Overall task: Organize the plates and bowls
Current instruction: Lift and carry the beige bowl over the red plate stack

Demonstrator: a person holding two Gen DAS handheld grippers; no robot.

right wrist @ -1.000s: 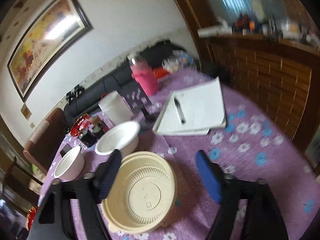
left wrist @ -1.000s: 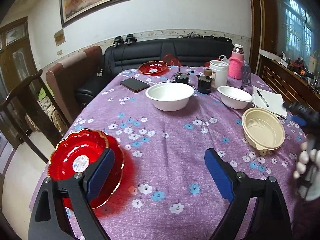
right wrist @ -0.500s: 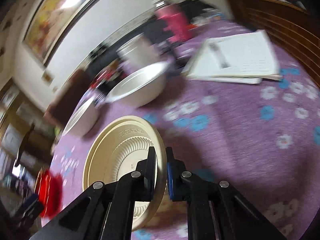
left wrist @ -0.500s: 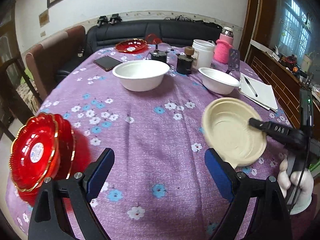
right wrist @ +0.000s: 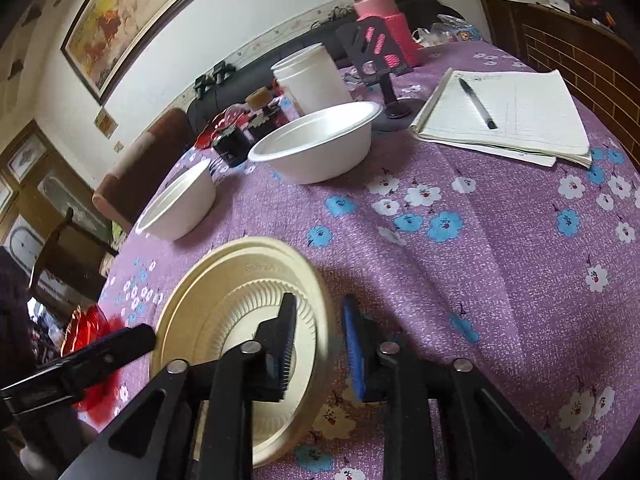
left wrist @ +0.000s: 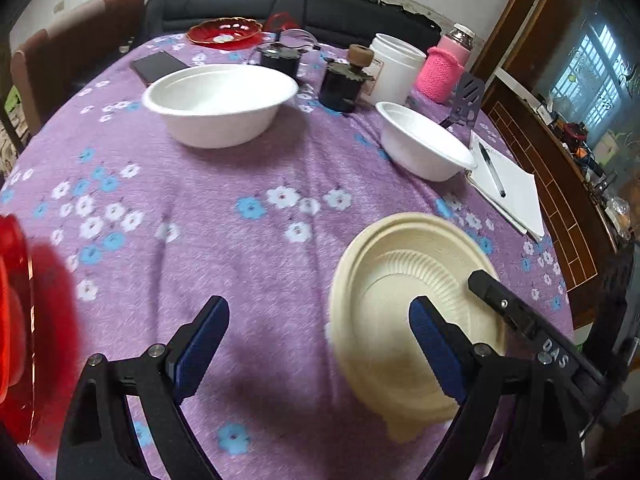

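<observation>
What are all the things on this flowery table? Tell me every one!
beige bowl: one, cream, near edge, rim between the right gripper's fingers
white bowls: two, white, mid-table
red plates: two, red, far end and near left edge
phone: one, black, far left
jars: two, dark, behind the bowls
tub: one, white, far right
bottle: one, pink sleeve, beside the tub
notebook: one, white, right edge
pen: one, black, on the notebook
tablecloth: one, purple, flowered
left gripper: black, blue pads, open
right gripper: black, blue pads, open
</observation>
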